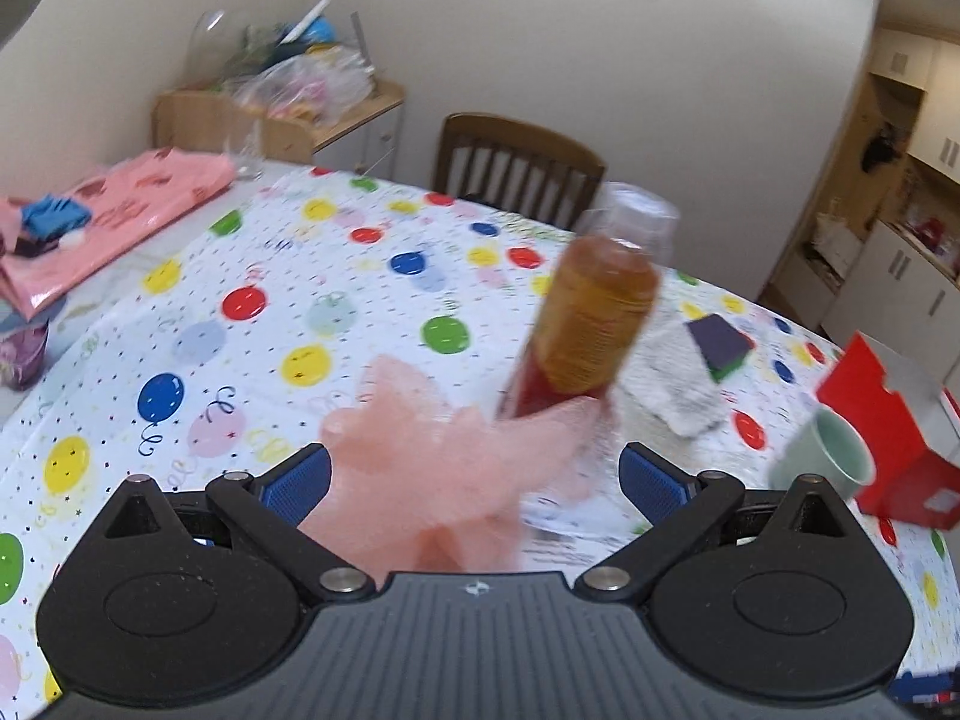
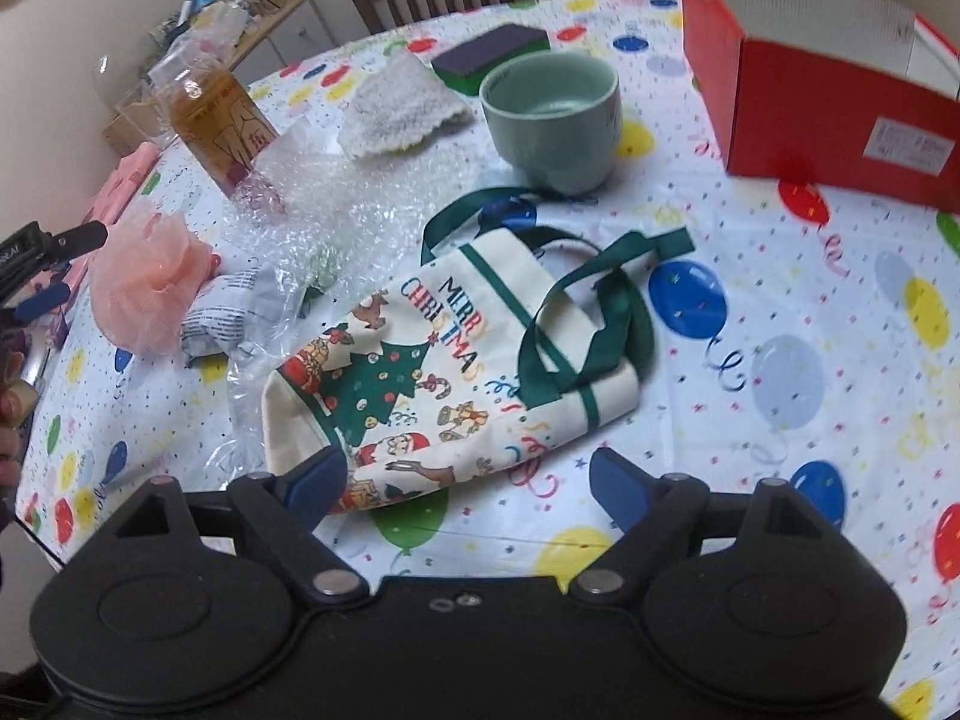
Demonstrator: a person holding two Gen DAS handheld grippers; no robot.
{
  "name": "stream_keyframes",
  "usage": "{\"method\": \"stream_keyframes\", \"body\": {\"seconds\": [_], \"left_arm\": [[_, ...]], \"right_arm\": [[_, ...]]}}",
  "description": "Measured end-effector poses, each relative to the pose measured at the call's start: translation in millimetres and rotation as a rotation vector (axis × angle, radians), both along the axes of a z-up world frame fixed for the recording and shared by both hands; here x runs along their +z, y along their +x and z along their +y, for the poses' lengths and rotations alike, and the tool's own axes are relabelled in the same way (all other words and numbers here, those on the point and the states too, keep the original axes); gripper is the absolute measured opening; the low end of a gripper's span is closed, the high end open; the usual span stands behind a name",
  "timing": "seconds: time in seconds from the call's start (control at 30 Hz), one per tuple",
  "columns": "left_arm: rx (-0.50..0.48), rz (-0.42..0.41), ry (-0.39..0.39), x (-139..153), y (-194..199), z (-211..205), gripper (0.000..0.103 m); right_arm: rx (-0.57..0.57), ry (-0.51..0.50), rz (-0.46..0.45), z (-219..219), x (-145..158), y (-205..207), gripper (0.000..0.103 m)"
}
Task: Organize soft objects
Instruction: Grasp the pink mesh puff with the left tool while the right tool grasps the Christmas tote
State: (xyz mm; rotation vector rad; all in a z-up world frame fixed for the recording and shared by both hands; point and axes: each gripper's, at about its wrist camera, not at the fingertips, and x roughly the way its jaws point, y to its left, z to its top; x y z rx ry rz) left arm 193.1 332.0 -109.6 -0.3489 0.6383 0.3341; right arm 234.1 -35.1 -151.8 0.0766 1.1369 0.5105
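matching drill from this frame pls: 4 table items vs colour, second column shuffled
1. bath pouf
2. cup
3. box
4. sponge

a. red
b. purple over green
c. pink
d. pale green

Pairs: 1-c, 2-d, 3-a, 4-b

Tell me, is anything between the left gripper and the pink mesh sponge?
Nothing visible. The pink mesh sponge already lies between the open fingers of the left gripper, with the amber bottle just behind it.
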Motion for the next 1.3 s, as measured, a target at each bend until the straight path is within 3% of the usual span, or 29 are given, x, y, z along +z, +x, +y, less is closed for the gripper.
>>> {"method": "stream_keyframes", "body": {"seconds": [0.2, 0.5, 0.57, 0.73, 0.83, 0.93, 1.2, 1.3], "left_arm": [[0.012, 0.048, -0.085, -21.2, 22.9, 22.7, 0.103], [0.039, 0.109, -0.135, -48.8, 45.7, 34.6, 0.102], [0.04, 0.109, -0.143, -51.3, 47.4, 36.3, 0.097], [0.046, 0.131, -0.155, -56.7, 50.5, 39.8, 0.072], [0.05, 0.134, -0.178, -59.4, 49.1, 42.0, 0.065], [0.053, 0.128, -0.184, -58.0, 46.2, 42.1, 0.052], [0.033, 0.092, -0.188, -50.8, 33.9, 41.2, 0.024], [0.031, 0.075, -0.201, -47.6, 26.9, 42.1, 0.019]], "right_arm": [[-0.084, 0.052, 0.122, 1.7, -16.6, 13.4, 0.082], [-0.121, 0.036, 0.165, 14.0, -28.3, 27.2, 0.066], [-0.126, 0.031, 0.175, 14.9, -30.9, 30.5, 0.059], [-0.139, 0.031, 0.19, 13.4, -35.4, 32.9, 0.038], [-0.152, 0.034, 0.188, 11.3, -33.8, 33.4, 0.027], [-0.177, 0.05, 0.197, 5.8, -32.7, 32.7, 0.019], [-0.22, 0.074, 0.158, -8.0, -23.6, 28.7, 0.008], [-0.238, 0.08, 0.127, -17.5, -16.2, 26.0, 0.005]]}}
